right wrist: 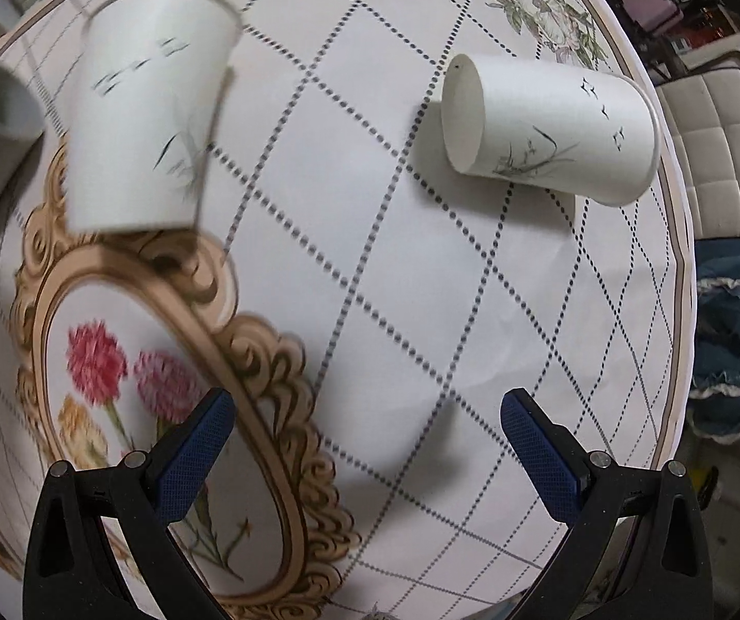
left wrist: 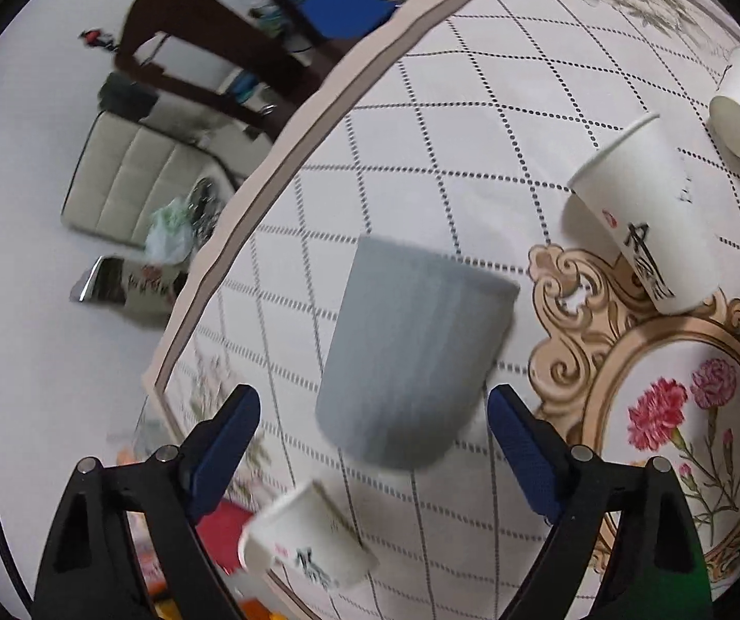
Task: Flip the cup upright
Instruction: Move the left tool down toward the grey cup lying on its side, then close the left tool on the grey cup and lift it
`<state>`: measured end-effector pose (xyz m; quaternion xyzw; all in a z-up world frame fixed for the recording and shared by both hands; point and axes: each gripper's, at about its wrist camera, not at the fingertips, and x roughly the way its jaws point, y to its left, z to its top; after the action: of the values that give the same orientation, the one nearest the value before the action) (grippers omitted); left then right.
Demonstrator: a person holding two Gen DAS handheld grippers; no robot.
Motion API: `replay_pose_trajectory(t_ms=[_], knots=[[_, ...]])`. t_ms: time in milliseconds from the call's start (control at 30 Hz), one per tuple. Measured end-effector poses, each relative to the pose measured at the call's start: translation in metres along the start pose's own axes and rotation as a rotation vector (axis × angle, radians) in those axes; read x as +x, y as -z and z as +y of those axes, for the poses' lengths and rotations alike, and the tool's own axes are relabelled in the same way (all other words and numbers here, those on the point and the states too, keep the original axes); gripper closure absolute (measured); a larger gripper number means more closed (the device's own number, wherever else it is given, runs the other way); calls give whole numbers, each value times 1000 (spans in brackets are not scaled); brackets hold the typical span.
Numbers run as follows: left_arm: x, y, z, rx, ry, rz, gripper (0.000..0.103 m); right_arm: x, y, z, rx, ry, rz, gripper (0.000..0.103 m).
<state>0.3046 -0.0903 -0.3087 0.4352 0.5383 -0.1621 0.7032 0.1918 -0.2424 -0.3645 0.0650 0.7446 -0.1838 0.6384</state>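
The table point(right wrist: 421, 310) carries a gold frame point(right wrist: 246, 361) motif; a paper cup point(right wrist: 551, 129) lies on its side well beyond it. A grey cup point(left wrist: 411, 351) stands beside it, between the wide-open, empty left gripper point(left wrist: 375, 449). The right gripper point(right wrist: 365, 460) is equally wide open and empty.

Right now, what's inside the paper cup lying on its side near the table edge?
The lying paper cup turns one round end toward the right wrist camera: only plain white surface shows there, with no contents visible. The tablecloth beneath it is hidden.
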Motion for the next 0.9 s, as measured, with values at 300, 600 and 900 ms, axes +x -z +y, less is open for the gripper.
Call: replay_pose_trajectory(t_ms=[300,600,900], knots=[[38,-21,-16,123,51,42,13,7,-29,2,47,10,11,0],[48,-24,-17,119,68,23,21,8,-40,-2,60,38,28,0],[35,-12,1,-35,119,13,21,0,-29,-9,61,65,8,0]])
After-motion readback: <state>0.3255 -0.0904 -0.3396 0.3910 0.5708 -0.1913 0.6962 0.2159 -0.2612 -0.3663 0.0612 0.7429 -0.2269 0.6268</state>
